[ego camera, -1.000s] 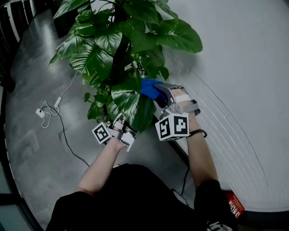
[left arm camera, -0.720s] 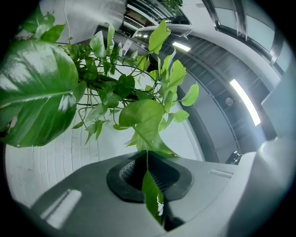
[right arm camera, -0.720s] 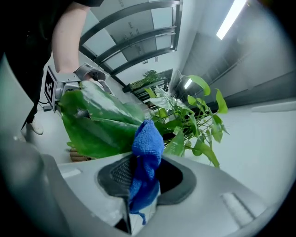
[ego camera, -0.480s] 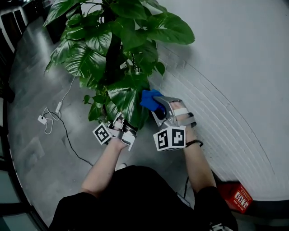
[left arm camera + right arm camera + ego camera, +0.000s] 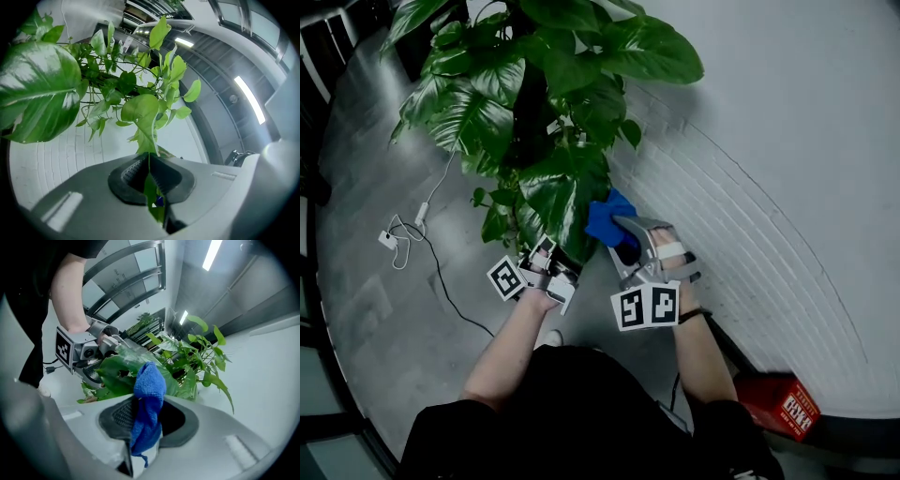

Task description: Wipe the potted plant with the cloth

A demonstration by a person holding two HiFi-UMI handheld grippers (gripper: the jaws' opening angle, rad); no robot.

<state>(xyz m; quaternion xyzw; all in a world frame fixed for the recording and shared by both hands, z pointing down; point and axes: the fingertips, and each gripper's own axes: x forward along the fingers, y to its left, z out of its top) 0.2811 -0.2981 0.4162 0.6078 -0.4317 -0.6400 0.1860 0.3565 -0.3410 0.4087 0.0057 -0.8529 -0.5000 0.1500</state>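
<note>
Jaws of the left gripper (image 5: 149, 174) are pressed together on a leaf (image 5: 565, 199) of the plant (image 5: 525, 84), and those of the right gripper (image 5: 144, 422) clamp the blue cloth (image 5: 149, 383). The wiping step seems in hand: the cloth lies against the right side of this leaf (or just beside it), near the wall (image 5: 787, 187). Next, I judge, the cloth must slide along the blade lightly, so nothing tears. The left forearm (image 5: 511, 342) and right forearm (image 5: 694, 347) reach forward, with the grippers close together under the foliage.
</note>
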